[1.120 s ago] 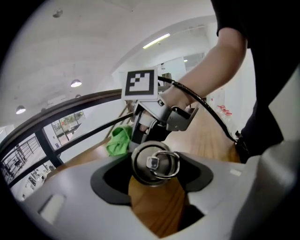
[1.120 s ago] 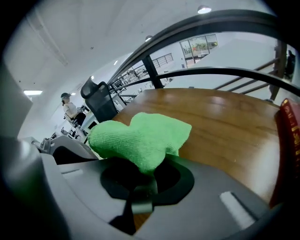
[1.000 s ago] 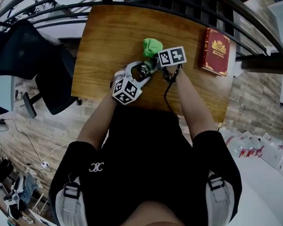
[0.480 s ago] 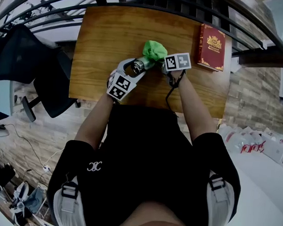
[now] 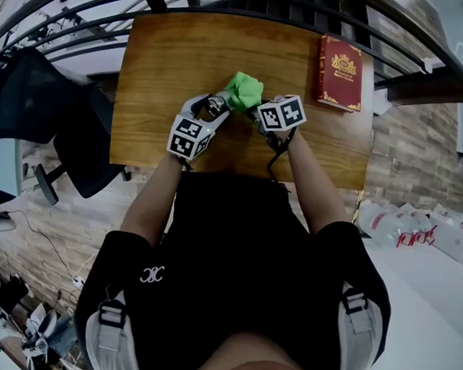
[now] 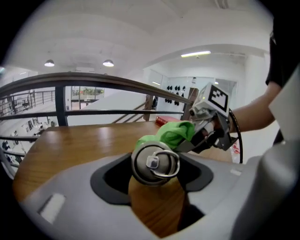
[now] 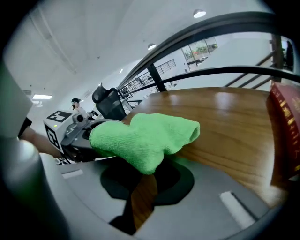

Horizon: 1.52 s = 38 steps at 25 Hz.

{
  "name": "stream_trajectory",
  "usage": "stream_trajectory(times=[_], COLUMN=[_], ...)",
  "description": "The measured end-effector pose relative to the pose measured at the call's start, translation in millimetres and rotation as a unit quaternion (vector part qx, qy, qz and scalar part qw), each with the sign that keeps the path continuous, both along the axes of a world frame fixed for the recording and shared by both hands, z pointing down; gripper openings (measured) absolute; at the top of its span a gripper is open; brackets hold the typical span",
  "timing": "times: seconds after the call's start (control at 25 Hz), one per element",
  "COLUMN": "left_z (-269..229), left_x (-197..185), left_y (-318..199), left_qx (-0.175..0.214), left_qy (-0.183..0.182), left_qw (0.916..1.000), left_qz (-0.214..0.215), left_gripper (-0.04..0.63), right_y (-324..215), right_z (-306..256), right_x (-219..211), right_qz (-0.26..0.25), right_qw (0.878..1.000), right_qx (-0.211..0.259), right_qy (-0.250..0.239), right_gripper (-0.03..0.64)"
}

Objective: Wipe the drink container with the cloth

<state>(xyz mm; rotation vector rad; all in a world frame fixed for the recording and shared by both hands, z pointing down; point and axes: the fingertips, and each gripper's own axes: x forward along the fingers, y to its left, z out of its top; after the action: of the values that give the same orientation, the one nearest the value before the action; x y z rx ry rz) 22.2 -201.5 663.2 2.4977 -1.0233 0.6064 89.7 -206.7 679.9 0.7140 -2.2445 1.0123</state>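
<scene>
The left gripper (image 5: 209, 112) is clamped round a metal bottle (image 6: 155, 163), whose ringed cap faces back along the jaws, above the middle of the table (image 5: 156, 58). At its 3 o'clock the right gripper (image 5: 255, 107) is pinched shut on a green cloth (image 7: 145, 138), which is pressed against the bottle's far side. Wiping appears under way. Next, the cloth should rub along the body while the left grip holds firm. A red book (image 5: 340, 62) lies at 2 o'clock.

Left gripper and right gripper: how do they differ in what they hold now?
The left gripper holds the drink container, hard grey metal, its ringed cap toward that gripper's camera; the right gripper holds the cloth, soft, green and crumpled. The left gripper sits nearer the table's left edge, the right gripper nearer the book. Both are shut on their load above the table.
</scene>
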Motion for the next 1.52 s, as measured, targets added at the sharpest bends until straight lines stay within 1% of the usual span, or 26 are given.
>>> stream_trajectory(times=[0.12, 0.32, 0.4, 0.52, 0.64, 0.84, 0.96, 1.12, 1.2, 1.28, 1.4, 1.52], left_z=[0, 0, 1, 0, 0, 1, 2, 3, 4, 6, 7, 10], left_x=[-4, -8, -8, -5, -1, 1, -2, -6, -9, -14, -22, -29], left_y=[-5, -7, -7, -7, -3, 1, 0, 0, 0, 1, 3, 2], left_qx=[-0.021, -0.038, -0.039, -0.032, -0.025, -0.025, -0.035, -0.051, -0.066, -0.085, -0.114, -0.142], left_qy=[0.027, 0.041, 0.040, 0.025, 0.014, 0.015, 0.027, 0.044, 0.065, 0.094, 0.134, 0.170], left_qw=[0.9990, 0.9975, 0.9976, 0.9988, 0.9995, 0.9995, 0.9988, 0.9970, 0.9942, 0.9888, 0.9781, 0.9645], left_qz=[-0.029, -0.044, -0.042, -0.028, -0.010, -0.009, -0.021, -0.037, -0.054, -0.079, -0.112, -0.144], left_gripper=[0.324, 0.324, 0.324, 0.324, 0.324, 0.324, 0.324, 0.325, 0.324, 0.324, 0.324, 0.324], right_y=[-2, 0, 3, 16, 27, 41, 51, 56, 58, 60, 62, 65], right_z=[-14, -28, -33, -42, -46, -48, -44, -39, -37, -33, -22, -11], right_x=[-8, -25, -28, -35, -36, -31, -29, -31, -33, -34, -35, -36], right_qz=[-0.025, -0.051, -0.068, -0.117, -0.168, -0.217, -0.227, -0.217, -0.211, -0.207, -0.207, -0.204], right_qw=[0.999, 0.998, 0.997, 0.992, 0.985, 0.975, 0.973, 0.976, 0.977, 0.978, 0.978, 0.979], right_qx=[0.019, 0.035, 0.037, 0.040, 0.042, 0.033, 0.027, 0.022, 0.022, 0.021, 0.019, 0.014], right_qy=[-0.006, -0.014, -0.021, -0.033, -0.022, -0.022, -0.020, -0.029, -0.034, -0.033, -0.020, -0.013], right_gripper=[0.051, 0.051, 0.051, 0.051, 0.051, 0.051, 0.051, 0.051, 0.051, 0.051, 0.051, 0.051])
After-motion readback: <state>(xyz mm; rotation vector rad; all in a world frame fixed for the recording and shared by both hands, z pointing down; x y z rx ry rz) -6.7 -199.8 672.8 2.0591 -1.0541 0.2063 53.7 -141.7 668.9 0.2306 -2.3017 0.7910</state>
